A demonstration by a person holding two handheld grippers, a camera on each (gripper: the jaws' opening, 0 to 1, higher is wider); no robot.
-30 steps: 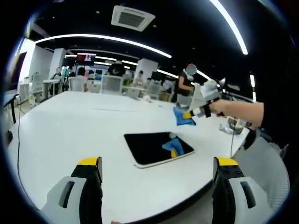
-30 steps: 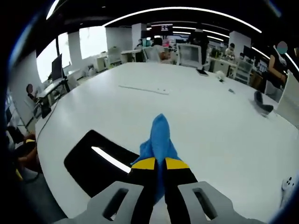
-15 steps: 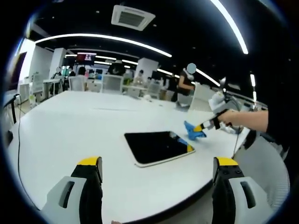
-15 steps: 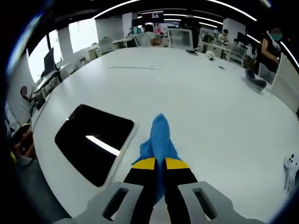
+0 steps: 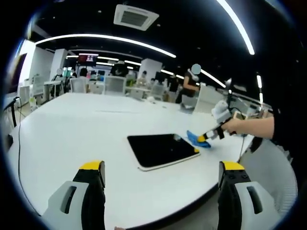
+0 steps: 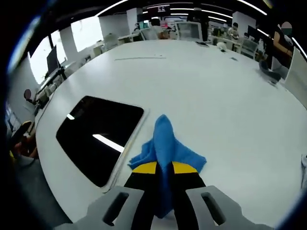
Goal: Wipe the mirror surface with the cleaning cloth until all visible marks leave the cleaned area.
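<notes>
A dark rectangular mirror [image 5: 160, 150] with a pale frame lies flat on the white table [image 5: 72, 129]. In the right gripper view the mirror [image 6: 98, 136] reflects ceiling light strips. My right gripper [image 6: 164, 168] is shut on a blue cleaning cloth [image 6: 165, 146], whose lower folds spread on the table just beside the mirror's edge. Seen from the left gripper view, the right gripper [image 5: 205, 138] presses the cloth [image 5: 197, 139] down at the mirror's right corner, held by a person's hand. My left gripper [image 5: 162, 179] is open, hovering near the table's front edge with nothing between its fingers.
Office chairs [image 5: 114, 86], desks and several people stand beyond the far side of the table. A thin white strip [image 6: 140, 57] lies far out on the tabletop. A dark object [image 6: 269, 73] rests near the table's far right edge.
My right gripper has come down with the cloth from above the mirror to the table beside the mirror's right corner, and the cloth has spread out there. The left gripper has stayed still.
</notes>
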